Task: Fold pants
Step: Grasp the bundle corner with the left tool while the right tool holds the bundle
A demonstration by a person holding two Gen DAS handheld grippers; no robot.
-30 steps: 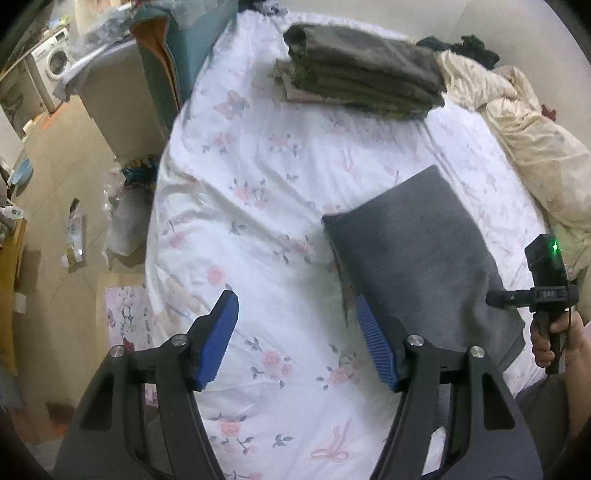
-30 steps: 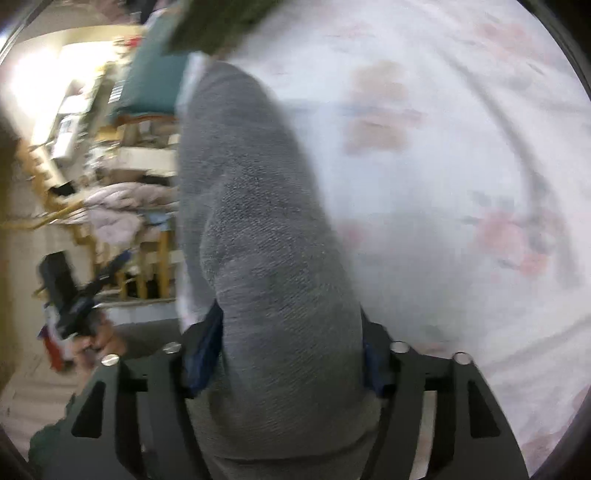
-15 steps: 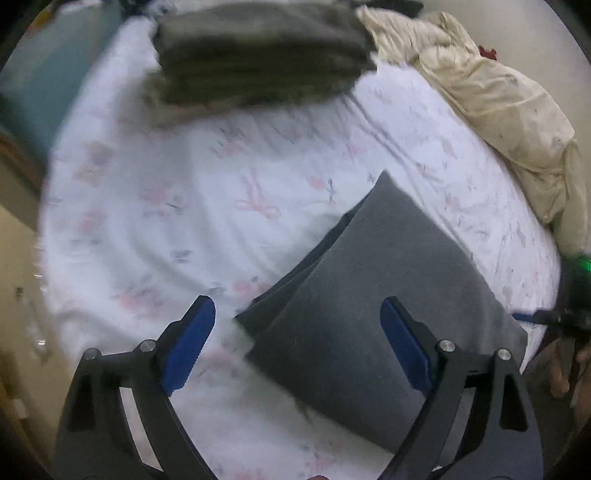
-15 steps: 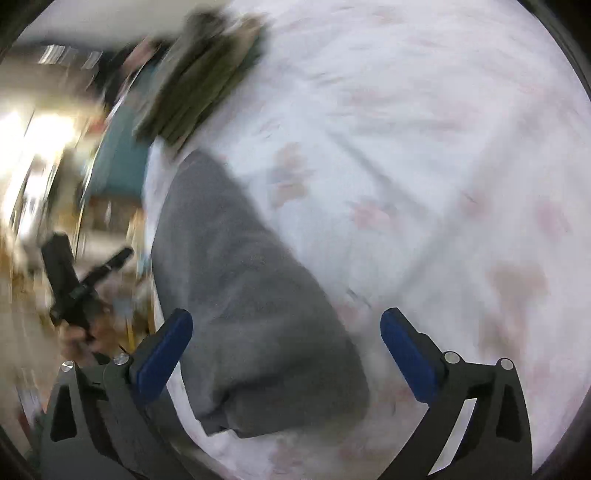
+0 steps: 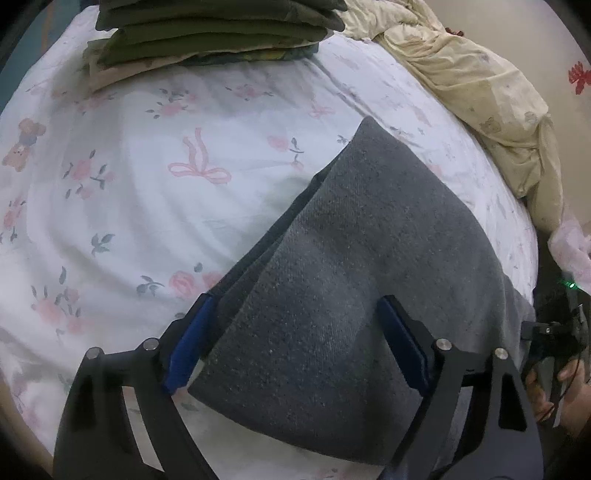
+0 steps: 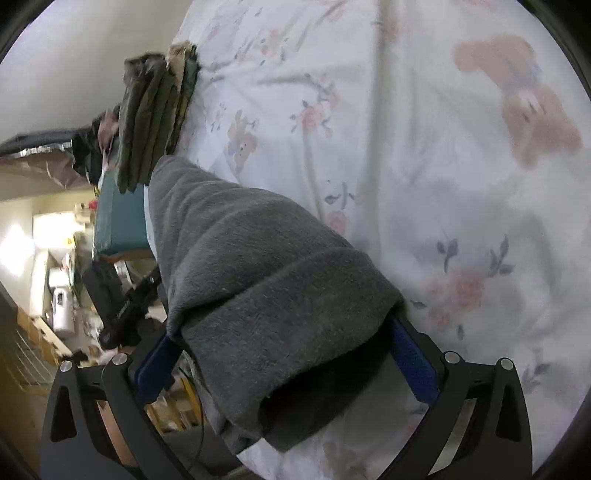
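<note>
Folded grey pants [image 5: 362,266] on the flowered bed [image 5: 155,206].
My left gripper [image 5: 295,347] straddles their near end, jaws closing; my right gripper [image 6: 280,365] stands wide around the other end.

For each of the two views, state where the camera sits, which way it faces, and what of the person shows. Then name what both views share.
Left wrist: on the left tool, looking down at the folded grey pants; the other hand shows.
Right wrist: on the right tool, looking along the pants towards the room; no hand is clear.
Shared: pants, floral sheet, olive clothes stack.
</note>
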